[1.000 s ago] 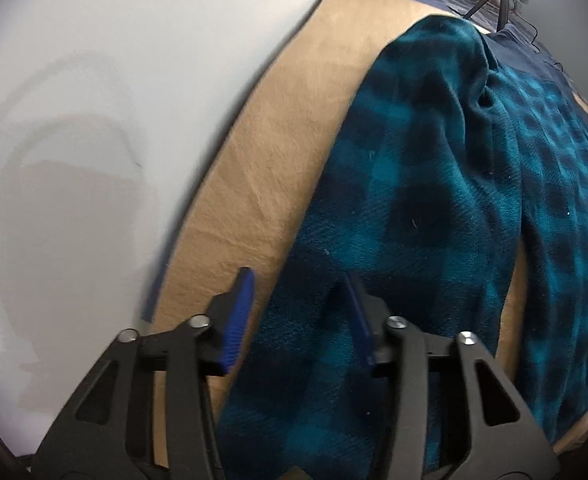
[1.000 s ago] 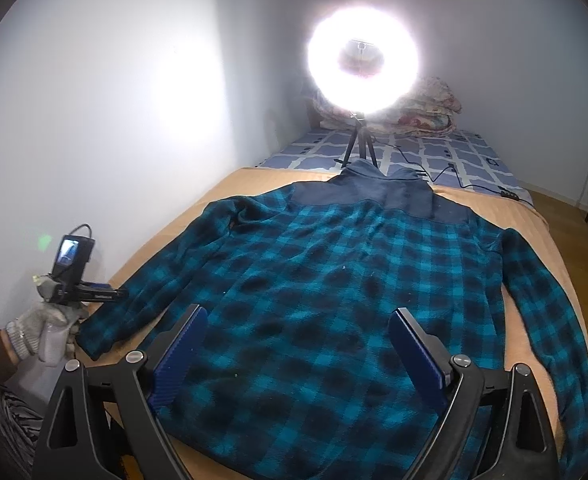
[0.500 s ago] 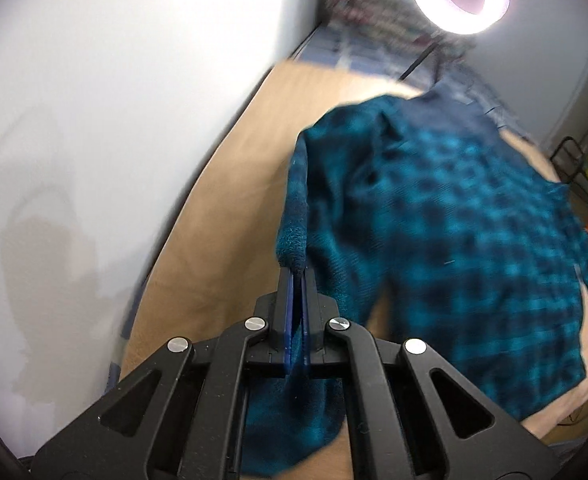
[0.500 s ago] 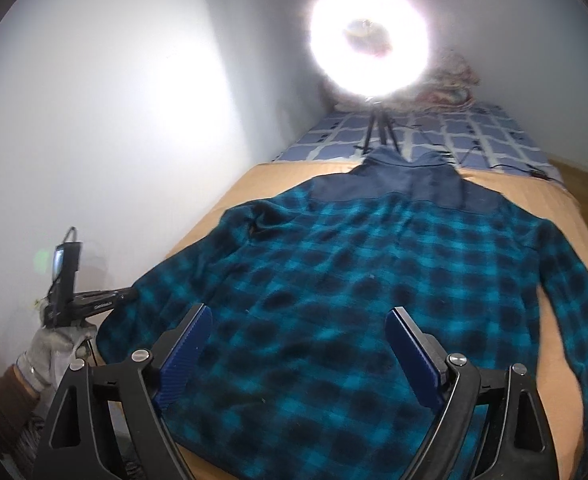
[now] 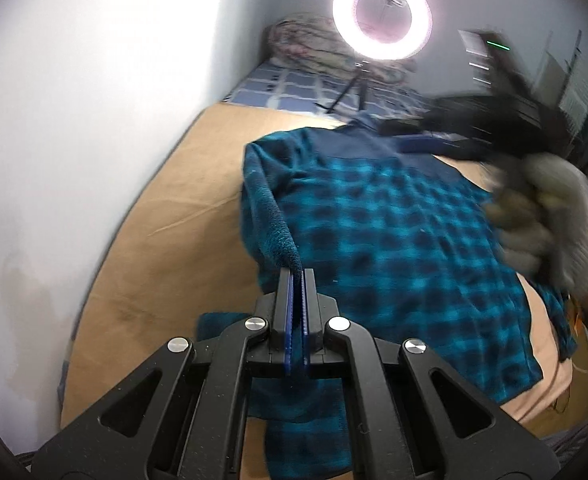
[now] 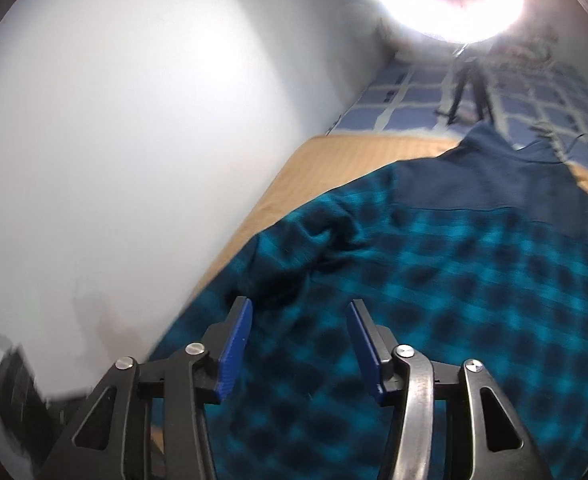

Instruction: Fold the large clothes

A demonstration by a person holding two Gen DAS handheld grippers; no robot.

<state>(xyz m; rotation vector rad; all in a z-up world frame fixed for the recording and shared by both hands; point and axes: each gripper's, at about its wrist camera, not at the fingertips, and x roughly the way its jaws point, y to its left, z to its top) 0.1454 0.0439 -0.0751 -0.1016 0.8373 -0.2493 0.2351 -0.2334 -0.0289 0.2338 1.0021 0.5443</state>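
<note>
A large teal and black plaid shirt (image 5: 394, 248) with a dark navy yoke lies spread on a tan sheet (image 5: 174, 216) that covers the bed beside a white wall (image 5: 94, 100). The left gripper (image 5: 296, 276) has its two blue pads pressed together on the edge of the sleeve (image 5: 270, 224) of the shirt, so the fleece fabric rises from the bed up to the tips, while the cuff end (image 5: 306, 420) hangs down under the gripper. In the left wrist view, the right gripper (image 5: 426, 142) is seen blurred above the shoulder part of the shirt, and it is held by a hand (image 5: 546, 220) in a light grey glove. In its own view the right gripper (image 6: 298, 320) has the fingers (image 6: 236, 344) apart at a medium width, with nothing between them; they hover over the wrinkled fabric near the armpit area (image 6: 318, 248) of the shirt, and I cannot tell if they touch it. A bright ring light (image 5: 382, 14) stands on a tripod (image 5: 350, 88) on a blue checked cover (image 5: 290, 88) behind the tan sheet, and a pile of folded patterned bedding (image 5: 306, 40) is against the far wall. No box, basket or other container is visible in either view.
</note>
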